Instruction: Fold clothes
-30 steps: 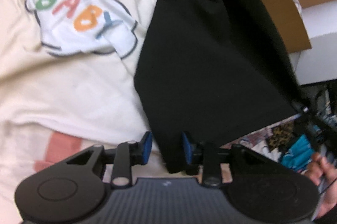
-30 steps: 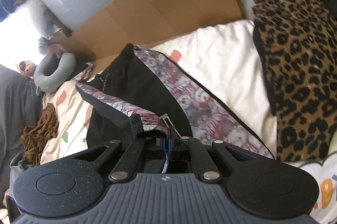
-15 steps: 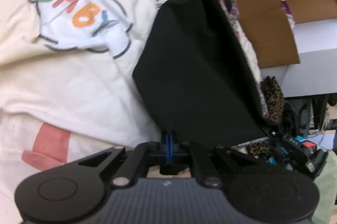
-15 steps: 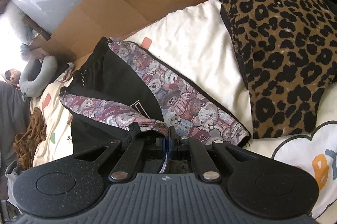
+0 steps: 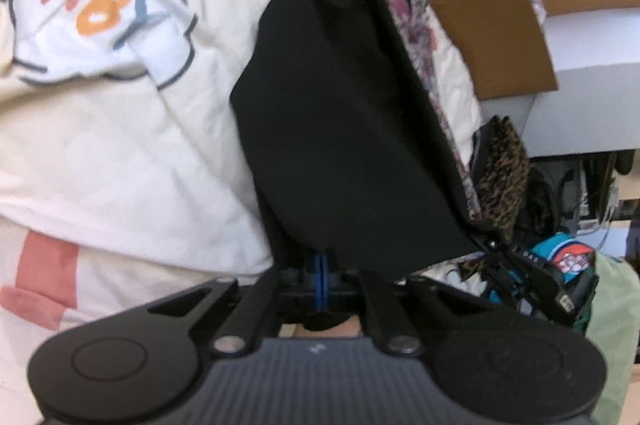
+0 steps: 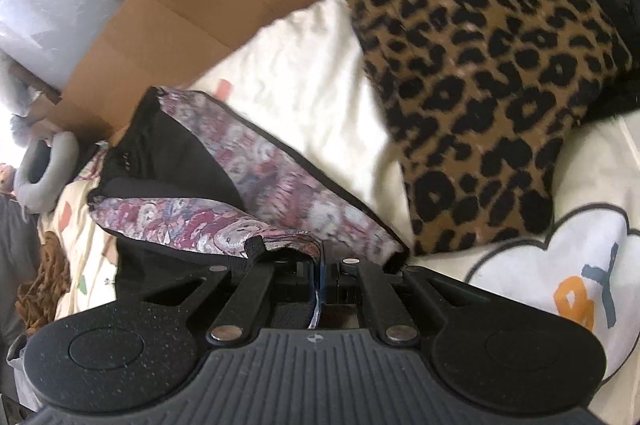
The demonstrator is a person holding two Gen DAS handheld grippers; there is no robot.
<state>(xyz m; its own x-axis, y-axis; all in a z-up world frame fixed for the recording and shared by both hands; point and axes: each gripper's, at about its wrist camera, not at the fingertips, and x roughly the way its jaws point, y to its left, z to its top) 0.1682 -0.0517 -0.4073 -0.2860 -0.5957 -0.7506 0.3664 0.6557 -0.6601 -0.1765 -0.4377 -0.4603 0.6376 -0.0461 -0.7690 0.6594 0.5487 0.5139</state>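
Note:
A black garment (image 5: 352, 129) with a pink and grey bear-print lining (image 5: 416, 25) is stretched over a cream quilt. My left gripper (image 5: 321, 279) is shut on its near black corner. In the right wrist view the same garment (image 6: 176, 161) shows its printed lining (image 6: 280, 185), and my right gripper (image 6: 320, 277) is shut on the printed hem beside a black band. The garment hangs taut between the two grippers. The other gripper (image 5: 520, 265) shows at the garment's far corner in the left wrist view.
The cream quilt (image 5: 120, 153) bears a white "BABY" cloud patch (image 5: 92, 13). A folded leopard-print garment (image 6: 480, 77) lies on the quilt to the right. Brown cardboard (image 6: 208, 9) stands behind the bed. A grey neck pillow (image 6: 44, 169) and a brown cloth (image 6: 44, 281) lie at left.
My left gripper went from open around the black corner to shut on it. The right gripper kept its hold and swung right, bringing the leopard-print garment closer.

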